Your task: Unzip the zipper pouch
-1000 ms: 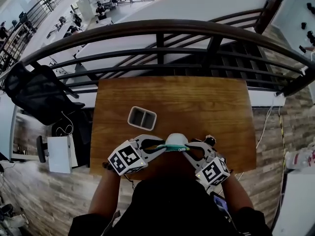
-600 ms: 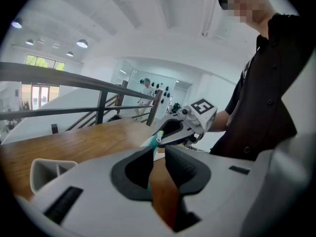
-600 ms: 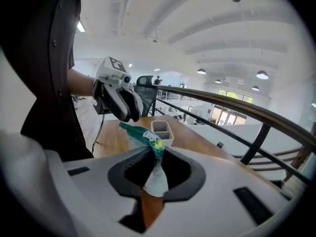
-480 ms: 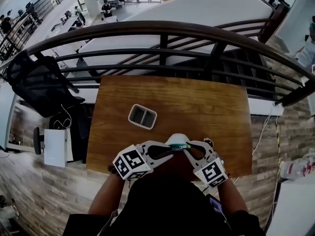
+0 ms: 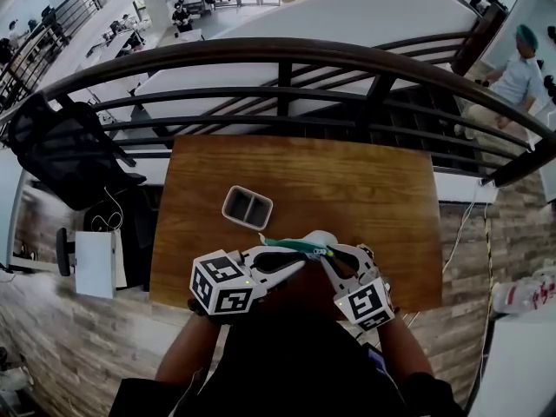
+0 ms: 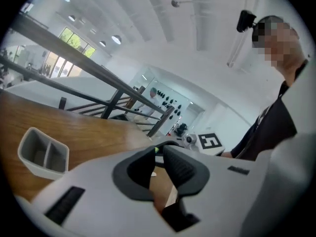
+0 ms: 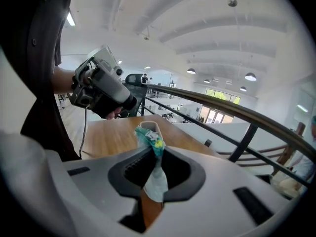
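Above table [image 5: 347,181] | right gripper [image 7: 155,154] jaws grip pouch [image 7: 158,181] | left gripper [image 6: 159,156] jaws, just closing, pinch zipper pull [image 6: 156,149]

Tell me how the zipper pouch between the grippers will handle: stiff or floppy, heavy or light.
Probably floppy: the zipper pouch folds and crumples where the right gripper pinches it. Likely light: that thin pinch seems to hold it off the table. Its teal zipper tape curls, so expect it to sag or twist when pulled.

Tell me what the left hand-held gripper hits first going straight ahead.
The pouch: its green zip edge already sits between the tips of the left hand-held gripper, whose jaws have just been closing. Straight behind, probably the right hand-held gripper.
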Motion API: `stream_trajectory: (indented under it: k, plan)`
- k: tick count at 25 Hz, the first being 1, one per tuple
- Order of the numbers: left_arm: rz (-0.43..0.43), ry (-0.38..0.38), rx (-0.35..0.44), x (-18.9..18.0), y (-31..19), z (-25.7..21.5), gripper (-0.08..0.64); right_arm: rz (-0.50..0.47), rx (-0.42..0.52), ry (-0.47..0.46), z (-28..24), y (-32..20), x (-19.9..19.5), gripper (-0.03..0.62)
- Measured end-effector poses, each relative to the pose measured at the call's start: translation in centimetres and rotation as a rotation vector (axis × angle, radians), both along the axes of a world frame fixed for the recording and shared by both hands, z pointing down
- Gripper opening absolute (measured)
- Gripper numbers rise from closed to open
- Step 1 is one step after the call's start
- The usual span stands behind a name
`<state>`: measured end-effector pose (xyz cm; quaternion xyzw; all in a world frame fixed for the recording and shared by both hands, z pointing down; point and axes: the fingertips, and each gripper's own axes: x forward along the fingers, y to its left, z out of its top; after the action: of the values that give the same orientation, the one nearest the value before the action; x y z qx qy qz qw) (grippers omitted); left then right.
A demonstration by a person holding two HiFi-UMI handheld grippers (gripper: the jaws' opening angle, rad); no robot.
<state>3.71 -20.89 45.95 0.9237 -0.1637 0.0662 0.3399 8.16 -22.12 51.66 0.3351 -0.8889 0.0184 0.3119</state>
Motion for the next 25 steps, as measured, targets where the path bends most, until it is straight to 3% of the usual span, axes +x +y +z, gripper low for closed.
stream_trajectory:
  k: [5, 13, 25]
  plan:
    - [-0.038, -0.036, -0.036, -0.1, -0.7, 2.4, 0.058, -0.019, 0.016, -0.023, -0.8, 0.2, -0.6, 0.041]
    - [-0.047, 0.069, -0.101, 0.2, -1.0, 2.0, 0.061, -0.049, 0.074, 0.009, -1.5, 0.4, -1.5, 0.041]
    - [-0.032, 0.024, -0.113, 0.9, -0.9, 3.3, 0.126, -0.100, 0.141, 0.132, -1.4, 0.5, -2.3, 0.038]
